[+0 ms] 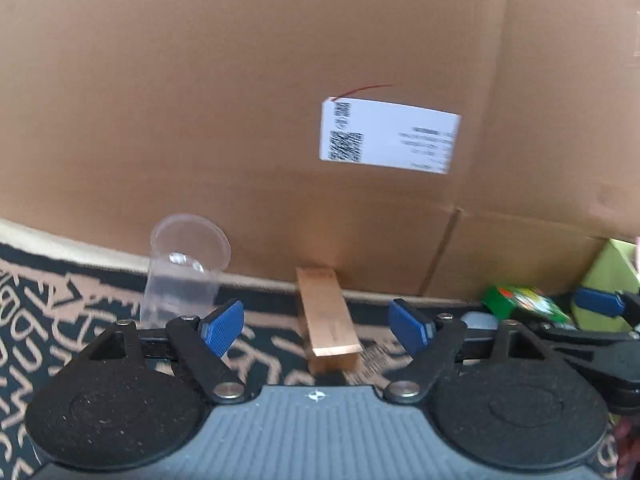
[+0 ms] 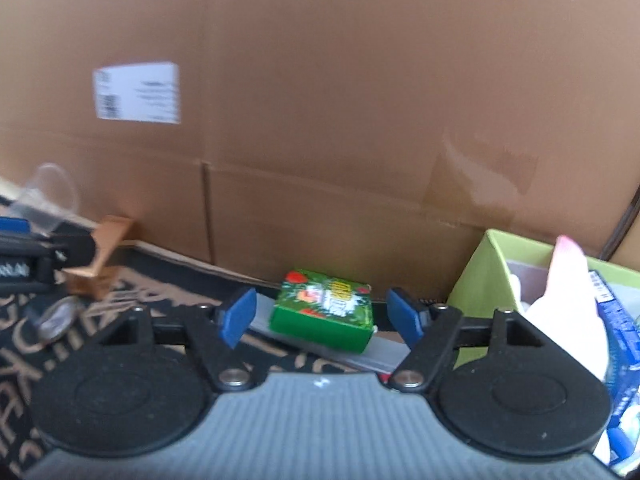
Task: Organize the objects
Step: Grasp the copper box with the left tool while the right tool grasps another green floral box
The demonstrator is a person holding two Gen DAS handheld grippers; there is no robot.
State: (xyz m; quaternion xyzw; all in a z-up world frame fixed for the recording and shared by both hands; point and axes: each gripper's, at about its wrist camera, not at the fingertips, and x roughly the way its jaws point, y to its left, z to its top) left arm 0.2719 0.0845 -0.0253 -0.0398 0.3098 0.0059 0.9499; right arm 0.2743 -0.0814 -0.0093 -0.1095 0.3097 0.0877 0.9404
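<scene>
A long copper-coloured box [image 1: 326,320] lies on the patterned rug, end-on toward the cardboard wall. My left gripper [image 1: 318,328] is open around its near end, and both blue pads stand clear of its sides. A small green printed box [image 2: 324,308] rests on a flat grey item [image 2: 360,354] beside the wall. My right gripper [image 2: 321,316] is open with the green box between its pads, a narrow gap showing on each side. The left wrist view also shows the green box [image 1: 524,300] at the right edge, next to a right-gripper fingertip [image 1: 598,302].
A large cardboard box [image 1: 280,120] with a white label walls off the back. A clear plastic cup [image 1: 184,268] stands left of the copper box. A round clear lid [image 2: 56,320] lies on the rug [image 1: 60,320]. A light-green open box [image 2: 488,272] on the right holds a blue packet [image 2: 620,320] and a pale item.
</scene>
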